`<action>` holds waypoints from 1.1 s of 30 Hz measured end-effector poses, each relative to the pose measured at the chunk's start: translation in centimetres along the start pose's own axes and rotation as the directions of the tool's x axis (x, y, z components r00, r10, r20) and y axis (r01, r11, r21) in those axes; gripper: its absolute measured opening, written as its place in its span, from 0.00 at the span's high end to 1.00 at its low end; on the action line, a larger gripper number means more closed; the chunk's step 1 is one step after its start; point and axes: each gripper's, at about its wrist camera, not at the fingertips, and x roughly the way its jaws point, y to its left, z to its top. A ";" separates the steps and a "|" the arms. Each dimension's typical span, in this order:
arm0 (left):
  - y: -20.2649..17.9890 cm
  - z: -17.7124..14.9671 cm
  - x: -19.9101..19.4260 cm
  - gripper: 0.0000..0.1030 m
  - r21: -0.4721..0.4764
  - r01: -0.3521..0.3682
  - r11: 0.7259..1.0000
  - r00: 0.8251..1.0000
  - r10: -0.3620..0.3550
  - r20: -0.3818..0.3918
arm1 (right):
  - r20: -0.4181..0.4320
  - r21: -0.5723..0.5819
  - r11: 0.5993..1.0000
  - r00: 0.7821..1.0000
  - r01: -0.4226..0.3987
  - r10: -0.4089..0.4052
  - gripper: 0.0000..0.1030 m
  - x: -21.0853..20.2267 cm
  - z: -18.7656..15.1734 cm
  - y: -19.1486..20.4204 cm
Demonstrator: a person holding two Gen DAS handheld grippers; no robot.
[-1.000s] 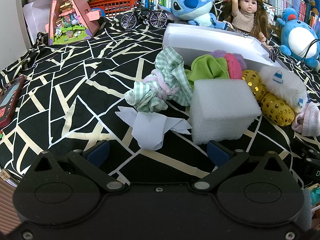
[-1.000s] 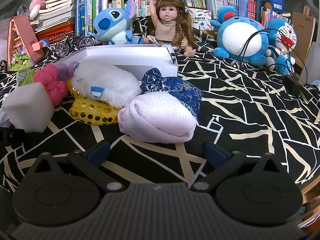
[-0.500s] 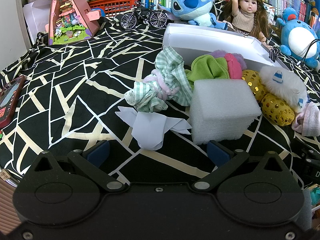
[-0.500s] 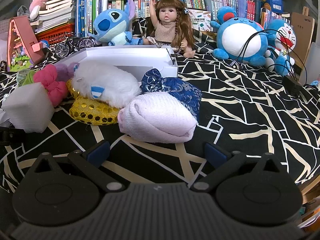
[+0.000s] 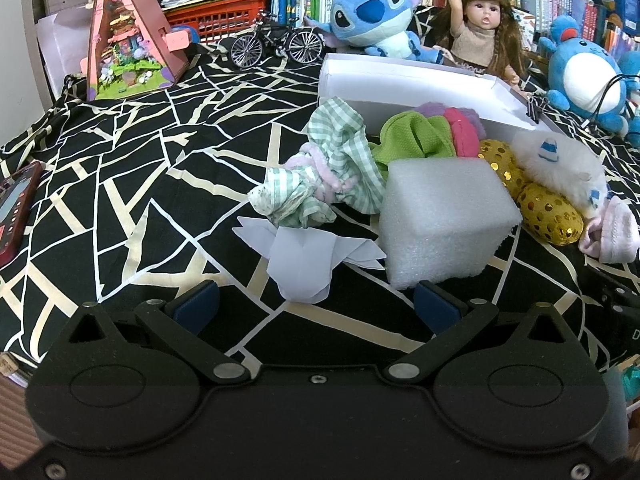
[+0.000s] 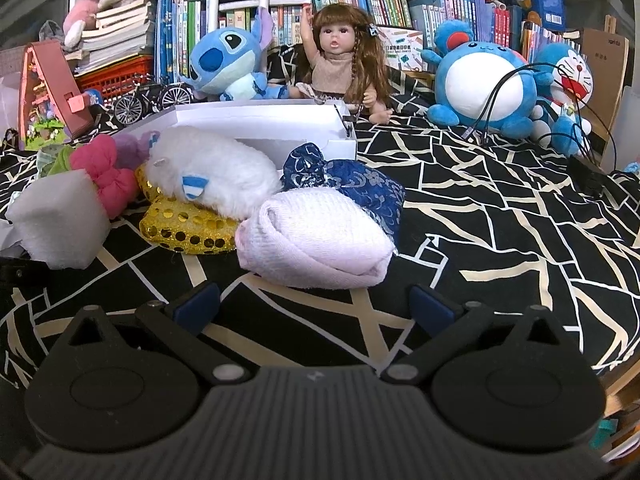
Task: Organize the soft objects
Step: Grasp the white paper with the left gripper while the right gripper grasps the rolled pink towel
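Both your grippers, left (image 5: pixel 316 306) and right (image 6: pixel 314 304), are spread empty; the sock (image 6: pixel 314 242) just ahead of your right fingers looks light and squashy, so pinch its middle.

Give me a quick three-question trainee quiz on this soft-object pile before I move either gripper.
1. True or false: the left gripper holds the foam block.
2. What lies nearest ahead of the right gripper: A) rolled pink sock B) blue patterned pouch C) doll?
3. Fill in: the fluffy white toy rests on a gold ____ cushion.

Key: 1 false, both grippers open and empty; 2 A; 3 sequined.
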 end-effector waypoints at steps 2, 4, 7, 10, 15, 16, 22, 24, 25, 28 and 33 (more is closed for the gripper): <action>0.2 -0.2 0.0 0.00 0.006 0.009 1.000 1.000 -0.009 0.012 | 0.019 -0.001 1.000 1.000 -0.004 0.004 0.00 -0.1 -0.2 0.0; 0.2 -0.2 0.0 0.00 0.010 0.016 1.000 1.000 -0.016 0.018 | 0.027 -0.002 1.000 1.000 -0.006 0.006 0.00 -0.1 -0.3 -0.1; 0.6 -0.1 -0.2 0.03 -0.012 0.028 1.000 0.999 -0.028 0.017 | 0.025 -0.008 1.000 0.999 -0.023 0.023 0.00 -0.2 -0.2 -0.3; 1.3 0.1 -0.7 0.09 -0.074 0.046 0.996 0.999 -0.044 0.022 | 0.045 0.022 0.998 0.998 -0.051 0.050 0.00 -0.6 -0.1 -0.8; 2.5 0.3 -1.7 0.23 -0.124 0.077 0.989 0.996 -0.072 0.047 | 0.116 0.027 0.995 0.989 -0.093 0.089 0.01 -1.6 0.4 -1.1; 2.6 0.4 -1.9 0.24 -0.127 0.078 0.989 0.996 -0.072 0.053 | 0.127 0.025 0.995 0.988 -0.094 0.090 0.01 -1.7 0.6 -1.1; 2.2 0.5 -3.2 0.26 -0.093 0.075 0.993 0.993 -0.065 0.103 | 0.142 0.048 0.994 0.986 -0.097 0.089 0.09 -1.4 1.3 -1.5; 2.3 0.5 -3.5 0.27 -0.097 0.084 0.992 0.991 -0.073 0.114 | 0.146 0.063 0.993 0.985 -0.100 0.090 0.12 -1.3 1.3 -1.7; 2.3 0.5 -3.7 0.28 -0.098 0.087 0.991 0.990 -0.075 0.120 | 0.147 0.066 0.993 0.985 -0.101 0.090 0.12 -1.3 1.3 -1.8; 2.7 0.4 -4.1 0.30 -0.108 0.081 0.991 0.989 -0.066 0.134 | 0.150 0.069 0.993 0.985 -0.096 0.085 0.14 -1.1 1.4 -1.9; 3.6 0.3 -4.6 0.33 -0.141 0.075 0.987 0.988 -0.054 0.147 | 0.147 0.080 0.992 0.985 -0.097 0.085 0.16 -0.8 1.5 -1.9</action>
